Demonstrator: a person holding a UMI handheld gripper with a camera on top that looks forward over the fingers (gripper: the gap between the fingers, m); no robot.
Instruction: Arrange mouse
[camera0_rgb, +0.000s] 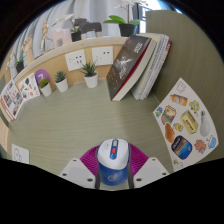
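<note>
Clamping white-and-blue mouse (113, 160), claw (113, 170) above green desk (70, 125), leaning books (140, 65) beyond

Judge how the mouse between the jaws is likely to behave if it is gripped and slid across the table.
The mouse looks like a rigid, smooth, rounded plastic shell, so it may slip between the pink pads if gripped lightly. It probably sits flat, so it should slide on the table rather than roll or tip. It seems light for its size.
</note>
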